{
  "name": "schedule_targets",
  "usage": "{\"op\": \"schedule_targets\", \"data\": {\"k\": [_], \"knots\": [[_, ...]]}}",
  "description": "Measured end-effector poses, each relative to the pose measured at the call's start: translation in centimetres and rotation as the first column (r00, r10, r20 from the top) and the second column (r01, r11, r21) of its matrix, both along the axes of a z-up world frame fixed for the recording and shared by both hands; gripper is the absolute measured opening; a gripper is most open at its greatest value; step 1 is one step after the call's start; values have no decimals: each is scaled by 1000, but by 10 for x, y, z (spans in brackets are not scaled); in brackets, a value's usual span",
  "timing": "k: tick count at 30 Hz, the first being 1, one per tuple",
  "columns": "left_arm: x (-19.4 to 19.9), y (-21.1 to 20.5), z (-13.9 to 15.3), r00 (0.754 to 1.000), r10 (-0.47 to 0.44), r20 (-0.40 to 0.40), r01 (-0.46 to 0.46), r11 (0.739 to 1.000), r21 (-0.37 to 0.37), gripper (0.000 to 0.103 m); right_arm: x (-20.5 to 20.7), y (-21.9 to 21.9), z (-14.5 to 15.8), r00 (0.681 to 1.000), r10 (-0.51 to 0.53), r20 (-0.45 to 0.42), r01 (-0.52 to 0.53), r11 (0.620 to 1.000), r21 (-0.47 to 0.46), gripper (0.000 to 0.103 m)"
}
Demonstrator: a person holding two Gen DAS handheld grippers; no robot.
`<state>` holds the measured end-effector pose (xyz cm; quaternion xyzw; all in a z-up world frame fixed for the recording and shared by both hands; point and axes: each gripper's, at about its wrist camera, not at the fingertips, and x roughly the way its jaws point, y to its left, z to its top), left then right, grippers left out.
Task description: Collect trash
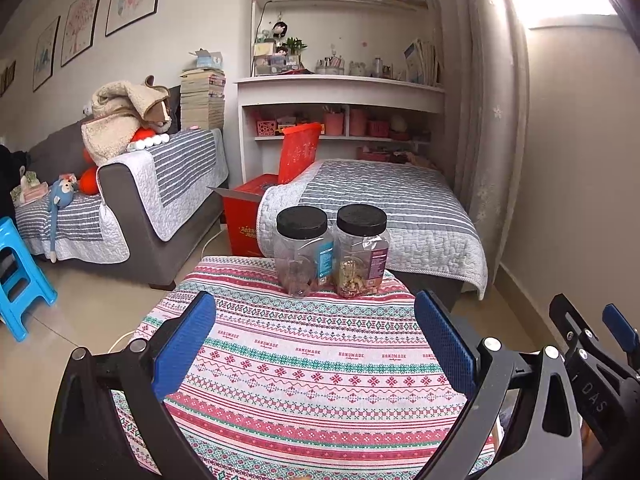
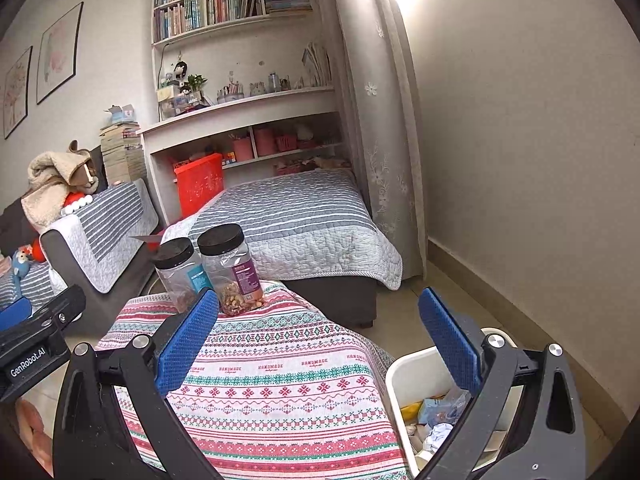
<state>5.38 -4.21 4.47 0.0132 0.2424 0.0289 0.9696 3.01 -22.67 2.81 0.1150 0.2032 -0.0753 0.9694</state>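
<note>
- Both grippers, left gripper (image 1: 316,344) and right gripper (image 2: 318,340), hang with jaws wide and empty over the cloth-covered counter (image 2: 280,392).
- Trash (image 2: 436,420) lies in the white bin (image 2: 404,368) beside the counter; no litter shows on the cloth.
- Collection looks finished; next, perhaps check the two jars (image 1: 332,252) at the counter's far edge.

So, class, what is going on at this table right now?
A person holds two grippers over a patterned tablecloth. The left gripper and right gripper are both open and hold nothing. Two black-lidded jars stand side by side at the far edge. A white bin beside the table already holds crumpled trash.
</note>
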Motion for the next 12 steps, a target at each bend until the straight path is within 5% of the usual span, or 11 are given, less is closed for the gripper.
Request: {"op": "schedule_targets", "data": {"k": [12], "knots": [[-2, -13, 1, 1000, -5, 1, 5, 1000, 16, 96, -7, -6, 4, 1000, -14, 19, 14, 1000, -4, 96]]}}
